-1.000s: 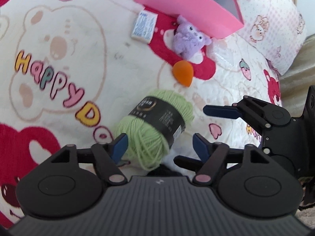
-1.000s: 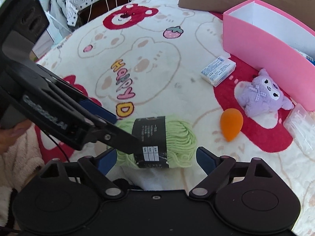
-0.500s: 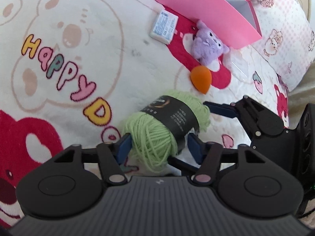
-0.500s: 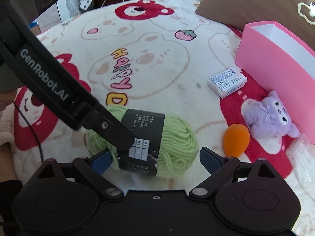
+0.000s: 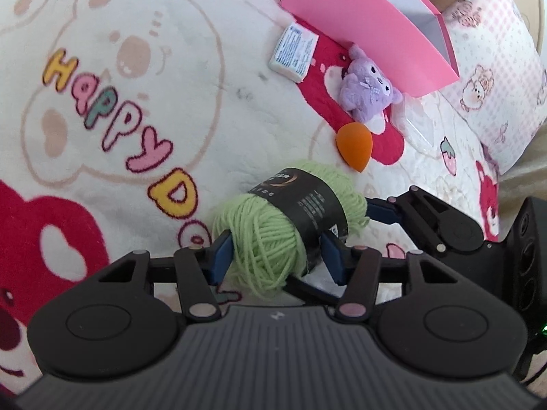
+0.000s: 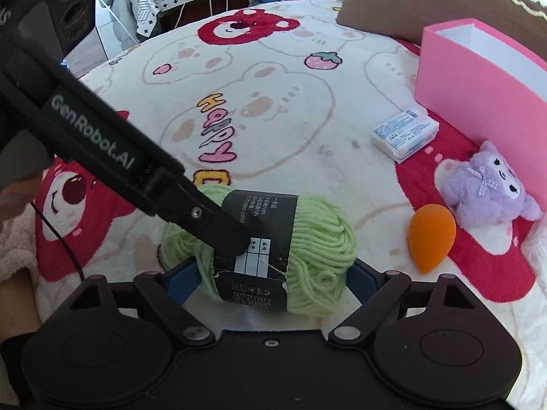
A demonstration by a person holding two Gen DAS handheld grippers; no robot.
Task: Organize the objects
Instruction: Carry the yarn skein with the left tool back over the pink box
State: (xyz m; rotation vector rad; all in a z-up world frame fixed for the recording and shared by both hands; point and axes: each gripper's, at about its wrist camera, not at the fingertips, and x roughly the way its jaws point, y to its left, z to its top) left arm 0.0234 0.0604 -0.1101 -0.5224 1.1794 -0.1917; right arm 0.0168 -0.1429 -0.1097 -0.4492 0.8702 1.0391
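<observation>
A green yarn ball with a black label lies on the bear-print blanket. My left gripper is closing, and its blue pads press on the sides of the ball's near end. From the right wrist the yarn ball lies lengthwise between the fingers of my right gripper. Those jaws are closing too, with the pads close by the ball's two ends and the yarn not squeezed. The left gripper's black finger crosses over the ball's left half.
Beyond the yarn lie an orange egg-shaped sponge, a purple plush toy, a white tissue pack and a clear packet. An open pink box stands behind them, against a brown pillow. A pink-checked pillow lies beside it.
The left jaws have narrowed from wide apart onto the yarn's near end. The right gripper has come down around the ball and its jaws have drawn in. The yarn has stayed put.
</observation>
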